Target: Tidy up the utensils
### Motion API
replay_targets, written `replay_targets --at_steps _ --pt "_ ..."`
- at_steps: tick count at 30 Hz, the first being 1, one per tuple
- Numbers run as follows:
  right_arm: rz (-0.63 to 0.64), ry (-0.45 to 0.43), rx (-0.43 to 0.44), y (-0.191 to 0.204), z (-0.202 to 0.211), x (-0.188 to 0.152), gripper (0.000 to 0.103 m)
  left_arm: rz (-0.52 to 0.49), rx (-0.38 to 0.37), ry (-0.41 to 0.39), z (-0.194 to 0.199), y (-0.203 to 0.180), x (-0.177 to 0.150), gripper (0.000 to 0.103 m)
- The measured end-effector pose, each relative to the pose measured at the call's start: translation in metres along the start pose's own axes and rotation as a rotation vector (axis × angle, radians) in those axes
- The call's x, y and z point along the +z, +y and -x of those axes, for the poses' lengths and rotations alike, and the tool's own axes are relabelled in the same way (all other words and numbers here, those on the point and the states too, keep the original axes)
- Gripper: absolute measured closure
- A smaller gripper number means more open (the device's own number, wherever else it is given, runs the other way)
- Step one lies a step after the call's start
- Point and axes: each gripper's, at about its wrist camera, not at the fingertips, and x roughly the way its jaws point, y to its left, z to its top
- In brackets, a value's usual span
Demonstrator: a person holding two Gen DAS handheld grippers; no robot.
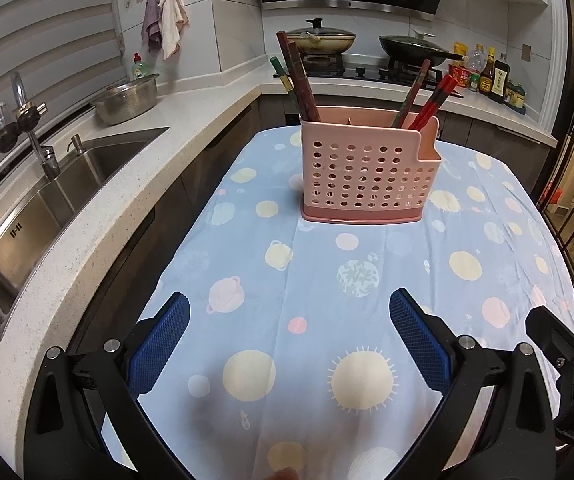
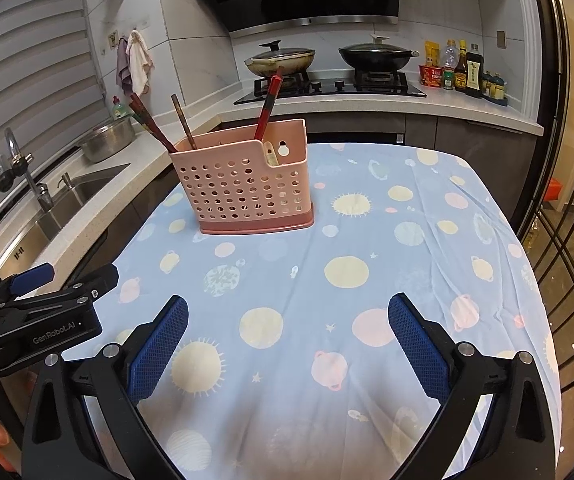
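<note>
A pink perforated utensil holder point(image 1: 367, 172) stands on the table with the blue planet-print cloth point(image 1: 307, 280). It also shows in the right wrist view point(image 2: 247, 188). Several chopsticks stand in it: dark ones point(image 1: 297, 76) lean left, red ones point(image 1: 433, 100) lean right. A pale utensil point(image 2: 271, 155) sits in its side pocket. My left gripper point(image 1: 289, 312) is open and empty, well short of the holder. My right gripper point(image 2: 289, 316) is open and empty, to the right of the left one point(image 2: 43, 304).
A counter with a steel sink point(image 1: 59, 200), tap and colander point(image 1: 127, 96) runs along the left. Behind the table are a stove with two lidded pans point(image 2: 283, 60) and sauce bottles point(image 2: 463, 68). A glass door point(image 2: 567, 240) is at the right.
</note>
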Motion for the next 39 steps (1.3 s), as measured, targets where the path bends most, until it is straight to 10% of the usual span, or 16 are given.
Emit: replay_targets --at_steps 39 --pt "0.022 0.0 -0.006 0.0054 -0.0003 -0.0015 0.006 -0.004 0.023 0.016 0.0005 -0.0012 -0.0007 0.007"
